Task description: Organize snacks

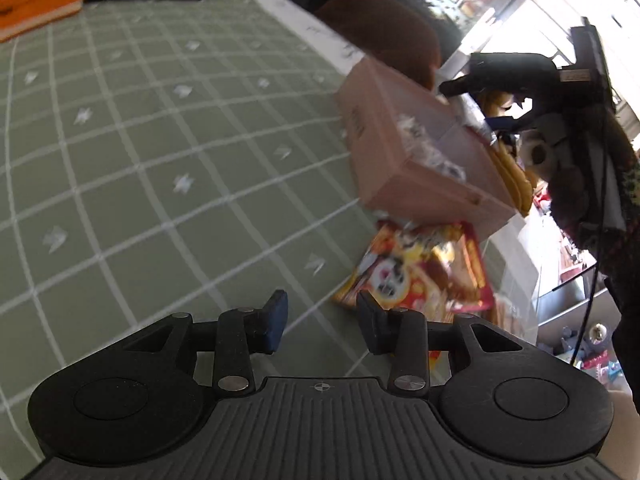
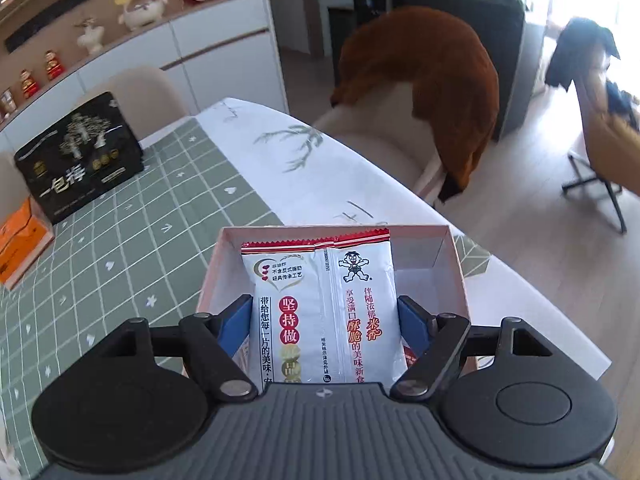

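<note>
My right gripper (image 2: 325,316) is shut on a white rice-cracker snack packet (image 2: 324,312) and holds it over the open pink box (image 2: 452,256), whose inside is white. In the left wrist view the same pink box (image 1: 384,136) stands on the green checked tablecloth (image 1: 160,160), with my right gripper (image 1: 516,92) above it as a dark shape. A red and yellow snack bag (image 1: 424,268) lies flat on the cloth beside the box. My left gripper (image 1: 322,324) is open and empty, low over the cloth, just short of that bag.
A black gift box (image 2: 80,156) and an orange box (image 2: 20,240) stand at the table's far end. A chair with a brown cover (image 2: 424,92) stands beyond the table edge. The white table border (image 2: 320,168) runs along the right side.
</note>
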Demonstrator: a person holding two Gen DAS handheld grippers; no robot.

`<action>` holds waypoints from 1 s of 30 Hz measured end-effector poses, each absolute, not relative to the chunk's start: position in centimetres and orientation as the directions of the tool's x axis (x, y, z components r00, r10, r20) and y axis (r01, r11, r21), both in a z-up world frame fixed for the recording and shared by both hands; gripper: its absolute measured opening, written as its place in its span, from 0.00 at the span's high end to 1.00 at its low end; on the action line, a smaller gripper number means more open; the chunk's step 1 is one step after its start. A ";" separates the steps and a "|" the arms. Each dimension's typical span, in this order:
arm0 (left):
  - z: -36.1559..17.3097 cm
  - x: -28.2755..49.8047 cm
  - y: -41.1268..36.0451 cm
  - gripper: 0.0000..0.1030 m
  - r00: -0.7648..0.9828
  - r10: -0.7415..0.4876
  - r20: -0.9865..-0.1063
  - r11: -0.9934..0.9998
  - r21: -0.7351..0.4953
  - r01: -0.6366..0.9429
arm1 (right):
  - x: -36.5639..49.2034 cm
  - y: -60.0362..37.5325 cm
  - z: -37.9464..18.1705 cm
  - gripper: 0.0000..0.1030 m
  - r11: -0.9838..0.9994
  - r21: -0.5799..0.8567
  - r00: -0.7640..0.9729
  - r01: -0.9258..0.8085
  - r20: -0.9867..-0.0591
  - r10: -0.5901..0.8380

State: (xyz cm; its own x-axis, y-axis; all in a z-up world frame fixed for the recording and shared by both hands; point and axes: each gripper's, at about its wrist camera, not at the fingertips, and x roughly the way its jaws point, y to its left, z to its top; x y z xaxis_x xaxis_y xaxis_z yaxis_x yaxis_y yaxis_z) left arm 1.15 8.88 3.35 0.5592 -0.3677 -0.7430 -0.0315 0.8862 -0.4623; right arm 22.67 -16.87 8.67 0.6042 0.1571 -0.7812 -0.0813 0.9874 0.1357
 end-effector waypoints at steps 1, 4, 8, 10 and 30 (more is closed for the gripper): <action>3.0 0.8 9.1 0.59 0.549 -0.372 -0.748 0.881 -0.472 -0.047 | 22.6 -17.2 8.6 0.26 0.985 0.154 0.601 -0.081 -0.780 0.172; 2.5 0.6 9.0 0.59 0.540 -0.387 -0.747 0.867 -0.494 -0.061 | 22.0 -18.9 8.2 0.25 0.947 0.307 0.572 -0.091 -0.763 0.303; 3.6 0.2 7.7 0.59 0.529 -0.415 -0.740 0.869 -0.494 -0.010 | 21.3 -19.6 7.6 0.25 0.959 0.283 0.595 -0.028 -0.766 0.244; 3.9 0.0 6.8 0.59 0.512 -0.424 -0.747 0.875 -0.484 0.018 | 20.4 -19.8 7.6 0.25 0.975 0.221 0.633 -0.015 -0.753 0.180; 6.1 -0.4 6.0 0.59 0.577 -0.287 -0.764 0.915 -0.396 -0.070 | 0.9 -13.6 1.3 0.66 0.900 0.237 0.490 -0.365 -0.774 0.402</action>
State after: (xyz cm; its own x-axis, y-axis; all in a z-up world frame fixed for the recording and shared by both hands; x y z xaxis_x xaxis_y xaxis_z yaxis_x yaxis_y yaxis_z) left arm -0.42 5.96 6.11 0.5773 -0.2870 -0.7644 -0.0698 0.9154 -0.3965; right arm 0.94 -13.60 1.30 0.4895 0.4023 -0.7737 -0.3647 0.9004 0.2374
